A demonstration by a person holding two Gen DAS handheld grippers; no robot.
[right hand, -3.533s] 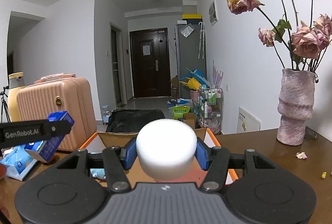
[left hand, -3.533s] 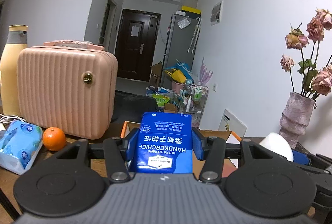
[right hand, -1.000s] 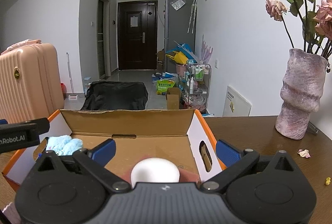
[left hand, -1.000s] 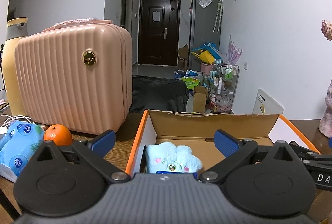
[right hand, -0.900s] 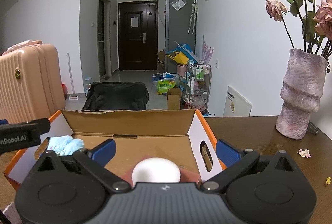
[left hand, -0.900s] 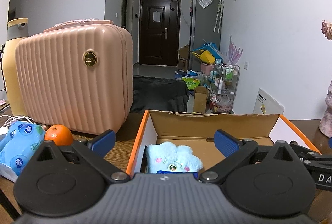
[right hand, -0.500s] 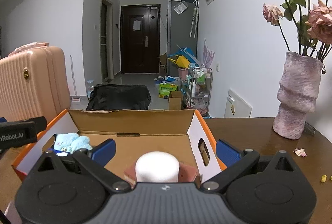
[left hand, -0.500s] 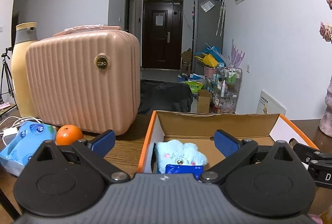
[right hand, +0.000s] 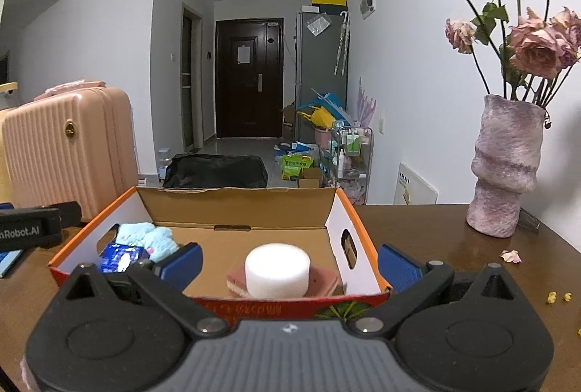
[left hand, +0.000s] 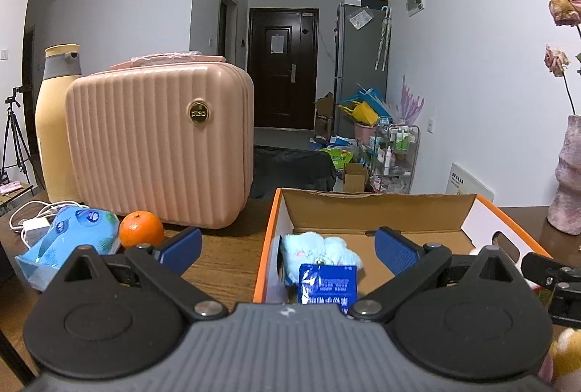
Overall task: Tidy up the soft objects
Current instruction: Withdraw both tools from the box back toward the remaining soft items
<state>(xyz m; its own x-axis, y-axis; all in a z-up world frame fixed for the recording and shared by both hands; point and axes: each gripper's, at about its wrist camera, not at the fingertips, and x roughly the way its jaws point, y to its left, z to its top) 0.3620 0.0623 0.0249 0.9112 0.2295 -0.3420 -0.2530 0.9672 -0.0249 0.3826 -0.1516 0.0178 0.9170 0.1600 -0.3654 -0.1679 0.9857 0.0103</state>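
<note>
The white foam cylinder [right hand: 277,269] stands upright on a pink sponge pad [right hand: 323,279] on the floor of the orange-edged cardboard box [right hand: 236,207], towards the box's right side, while the blue handkerchief packet [left hand: 326,283] leans against the pale blue plush toy [left hand: 319,248] in the box's left corner; all four lie inside the box and no fingers touch them. The right hand-held gripper [right hand: 288,263] sits just behind the near wall of the box with its jaws spread wide and empty, the foam cylinder straight ahead between the lines of the two blue pads. The left hand-held gripper [left hand: 288,246] is likewise wide and holds nothing, the packet directly ahead and slightly below it. With those things in, the next candidate looks to be the soft blue tissue pack [left hand: 69,239] lying on the worktop [left hand: 225,257] outside the box, to the left of the left hand-held gripper and beside the orange [left hand: 141,234]. It lies well to the left of the box, so the left hand is clearly the nearer one; its long axis seems to run slantwise, near end to the left, so the jaws would likely need turning to close across its short side. Behind stand a pink ribbed suitcase [left hand: 159,148] and a cream flask [left hand: 54,123]; a mottled vase [right hand: 504,167] of dried roses [right hand: 533,47] stands far right.
</note>
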